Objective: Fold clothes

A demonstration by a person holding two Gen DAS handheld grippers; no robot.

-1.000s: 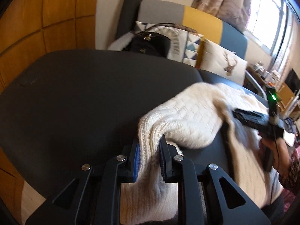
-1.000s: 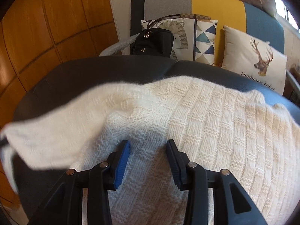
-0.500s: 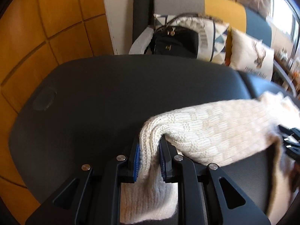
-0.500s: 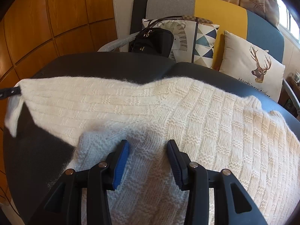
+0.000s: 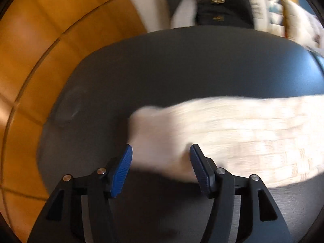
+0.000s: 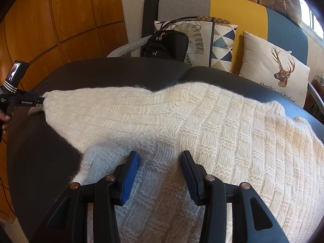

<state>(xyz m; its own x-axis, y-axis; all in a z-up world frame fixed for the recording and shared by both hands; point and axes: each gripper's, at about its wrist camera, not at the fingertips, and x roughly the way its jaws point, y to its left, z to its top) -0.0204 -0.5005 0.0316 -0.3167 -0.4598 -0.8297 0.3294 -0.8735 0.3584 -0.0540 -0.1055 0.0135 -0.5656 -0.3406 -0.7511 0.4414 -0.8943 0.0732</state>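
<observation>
A cream knitted sweater (image 6: pixel 222 121) lies spread over the dark table (image 6: pixel 40 162). Its sleeve (image 5: pixel 222 127) stretches out straight to the left, blurred in the left wrist view. My left gripper (image 5: pixel 162 149) sits at the cuff with its jaws opening; the cuff end lies between the blue pads (image 5: pixel 121 168), which stand clear of it. In the right wrist view that gripper (image 6: pixel 39 100) shows at the sleeve's tip. My right gripper (image 6: pixel 160 156) rests over the sweater's near body, jaws apart, with flat knit between them.
Beyond the table's far edge is a sofa with a black bag (image 6: pixel 166 44), a patterned cushion (image 6: pixel 218 42) and a deer cushion (image 6: pixel 279 70). Wooden panels (image 6: pixel 60 20) line the left wall. A hand (image 6: pixel 4 119) holds the left gripper's handle.
My left gripper drew the sleeve out to the left and down toward the table, then its jaws spread off the cuff. The right gripper stayed where it was.
</observation>
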